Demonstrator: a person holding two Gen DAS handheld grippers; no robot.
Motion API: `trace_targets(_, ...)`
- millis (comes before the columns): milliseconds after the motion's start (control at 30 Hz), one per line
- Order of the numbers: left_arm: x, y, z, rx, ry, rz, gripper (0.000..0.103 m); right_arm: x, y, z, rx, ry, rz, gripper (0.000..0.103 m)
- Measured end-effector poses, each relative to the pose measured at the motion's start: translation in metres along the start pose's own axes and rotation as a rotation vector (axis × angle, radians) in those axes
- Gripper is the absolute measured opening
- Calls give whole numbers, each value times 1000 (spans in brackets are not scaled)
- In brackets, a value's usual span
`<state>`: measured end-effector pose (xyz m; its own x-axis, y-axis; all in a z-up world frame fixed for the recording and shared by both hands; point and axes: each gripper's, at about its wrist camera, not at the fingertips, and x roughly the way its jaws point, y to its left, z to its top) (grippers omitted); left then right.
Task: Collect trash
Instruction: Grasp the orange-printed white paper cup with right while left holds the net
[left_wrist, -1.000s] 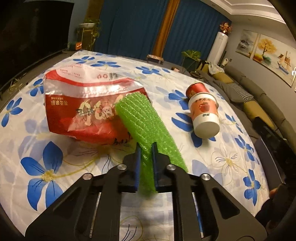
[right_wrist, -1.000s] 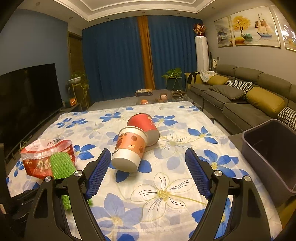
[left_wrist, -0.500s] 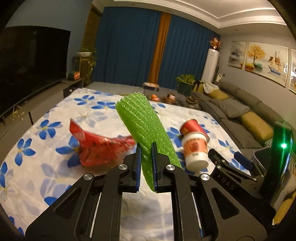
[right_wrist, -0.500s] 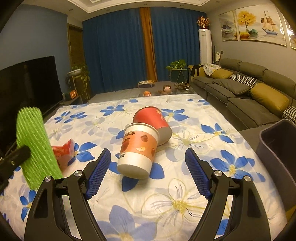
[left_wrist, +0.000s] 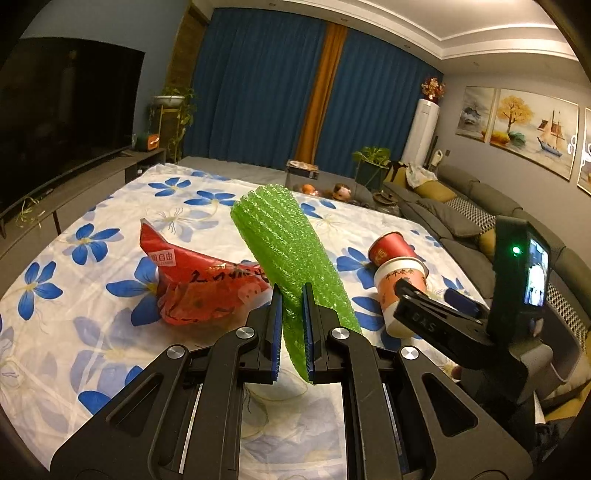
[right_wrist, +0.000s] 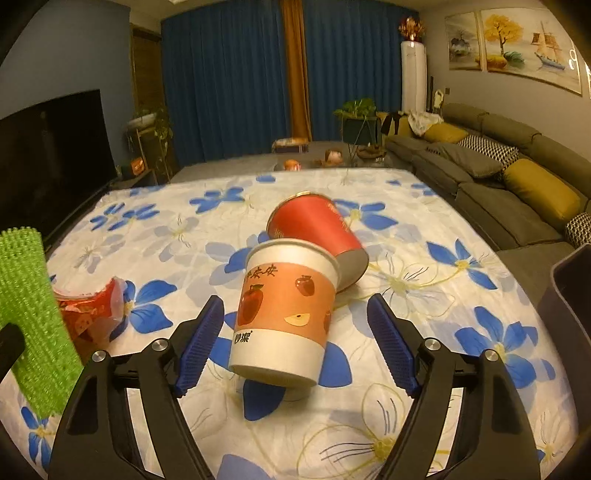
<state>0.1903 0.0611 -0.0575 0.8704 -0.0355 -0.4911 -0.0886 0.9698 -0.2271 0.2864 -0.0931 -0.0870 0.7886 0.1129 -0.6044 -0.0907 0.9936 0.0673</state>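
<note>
One orange cup (right_wrist: 286, 314) between closing right tool (right_wrist: 295, 343) pads, untouched

I am in a home living room: a grey sofa (right_wrist: 517, 177) with cushions lines the right of the frame, a dark television (left_wrist: 62, 118) fills the upper left, blue curtains (right_wrist: 229, 81) hang behind, and framed paintings (left_wrist: 532, 129), probably landscapes, hang upper right.

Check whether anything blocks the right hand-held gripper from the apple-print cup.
Nothing visible does. The apple-print cup lies on its side between the closing jaws of the right hand-held gripper, pads not yet touching. The red cup lies behind it, against its far end.
</note>
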Motion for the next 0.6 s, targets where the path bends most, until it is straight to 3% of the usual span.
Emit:
trace_targets(233,3,7,1,-17,6,22,9,12,2,2,-9,47,-1,69)
trace_targets(333,4,7,0,-17,8,25,9,14,2,1,-7,63,9,59)
trace_targets(600,6,6,0,-9,8,21,9,-5,-1,-3,-10,18,20,56)
